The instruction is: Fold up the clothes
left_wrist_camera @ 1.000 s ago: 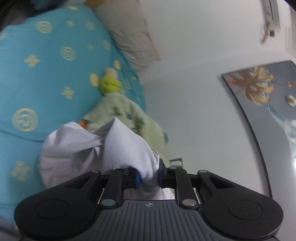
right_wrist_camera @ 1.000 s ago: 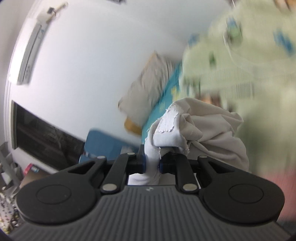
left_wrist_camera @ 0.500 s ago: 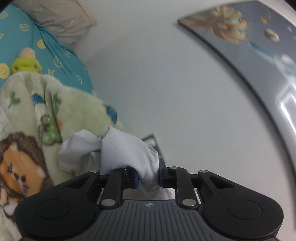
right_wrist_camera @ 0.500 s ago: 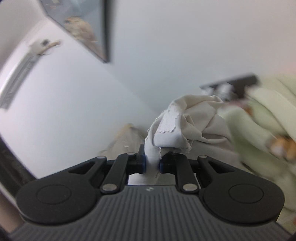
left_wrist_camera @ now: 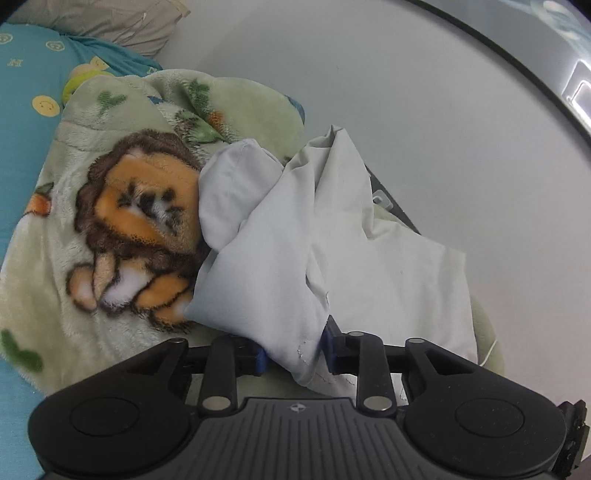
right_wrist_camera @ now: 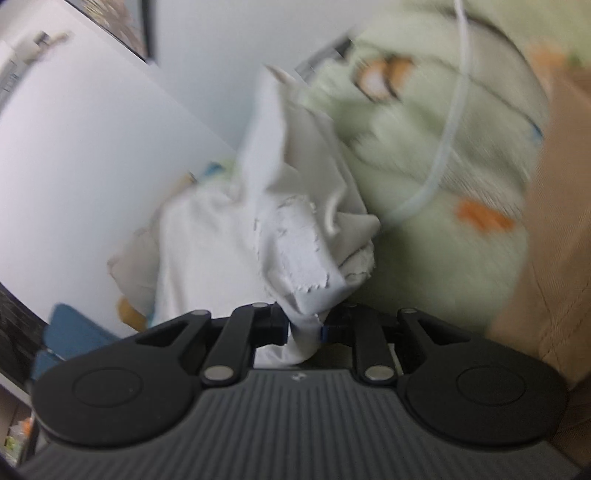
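A crumpled white garment lies on a green fleece blanket with a lion print. One fold of it runs between the jaws of my left gripper, which are opening; the fabric sits loosely in the widened gap. In the blurred right wrist view another bunched part of the white garment, with a peeling print patch, is pinched by my right gripper. Its jaws are starting to open but still press the cloth. The green blanket lies just behind.
The blanket rests on a turquoise patterned bed sheet, with a beige pillow at the head. A white wall and a framed picture stand close behind. A white cable crosses the blanket, and tan fabric fills the right edge.
Both grippers came down with the garment, from facing the wall to low over the lion blanket. The garment now rests spread on it. The left jaws have widened; the right ones slightly.
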A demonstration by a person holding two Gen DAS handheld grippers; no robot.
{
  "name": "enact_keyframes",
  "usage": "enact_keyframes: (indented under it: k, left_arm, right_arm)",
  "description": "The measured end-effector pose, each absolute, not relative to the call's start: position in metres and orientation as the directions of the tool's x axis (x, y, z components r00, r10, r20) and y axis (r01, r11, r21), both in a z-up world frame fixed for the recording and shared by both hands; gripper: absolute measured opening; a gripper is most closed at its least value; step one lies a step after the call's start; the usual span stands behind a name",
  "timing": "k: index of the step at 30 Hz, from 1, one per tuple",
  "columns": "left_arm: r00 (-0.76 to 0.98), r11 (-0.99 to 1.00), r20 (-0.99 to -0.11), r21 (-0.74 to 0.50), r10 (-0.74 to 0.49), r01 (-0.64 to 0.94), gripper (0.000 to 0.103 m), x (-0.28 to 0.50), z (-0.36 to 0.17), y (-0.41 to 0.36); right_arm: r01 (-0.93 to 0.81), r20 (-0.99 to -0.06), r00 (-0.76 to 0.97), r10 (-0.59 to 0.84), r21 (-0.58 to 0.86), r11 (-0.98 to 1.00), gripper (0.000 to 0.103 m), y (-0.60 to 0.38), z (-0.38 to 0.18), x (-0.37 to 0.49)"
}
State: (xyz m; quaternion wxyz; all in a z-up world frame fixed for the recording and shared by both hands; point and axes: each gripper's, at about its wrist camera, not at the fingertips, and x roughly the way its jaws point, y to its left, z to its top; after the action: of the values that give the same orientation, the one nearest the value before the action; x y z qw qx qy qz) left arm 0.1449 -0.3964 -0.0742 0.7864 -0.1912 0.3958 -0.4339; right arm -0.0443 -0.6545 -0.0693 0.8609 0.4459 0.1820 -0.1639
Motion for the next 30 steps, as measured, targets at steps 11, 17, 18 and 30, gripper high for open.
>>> enact_keyframes:
  k: [11,17,18,30]
  left_arm:
    - [0.457,0.645,-0.481,-0.366,-0.748,0.671,0.084,0.079,0.032,-0.382]
    - [0.565,0.664,-0.378,-0.224,-0.734,0.713,0.102,0.0,0.108,-0.343]
    - [0.579,0.665,-0.354,-0.21,-0.735,0.716,0.103,-0.015,0.118,-0.334]
    - [0.692,0.722,-0.22,-0.104,-0.687,0.684,0.103,-0.124,0.147,-0.265]
  right_arm:
    - [0.531,-0.536,0.815,-0.218,0.544,0.649,0.023,-0.619,-0.002,-0.088]
    - [0.469,-0.422,0.864,-0.275,0.471,0.748,0.023,-0.581,0.068,-0.129]
    - [0.456,-0.401,0.872,-0.282,0.453,0.766,0.024,-0.572,0.079,-0.137]
    - [0.341,-0.219,0.934,-0.284,0.298,0.891,0.095,-0.486,0.127,-0.203]
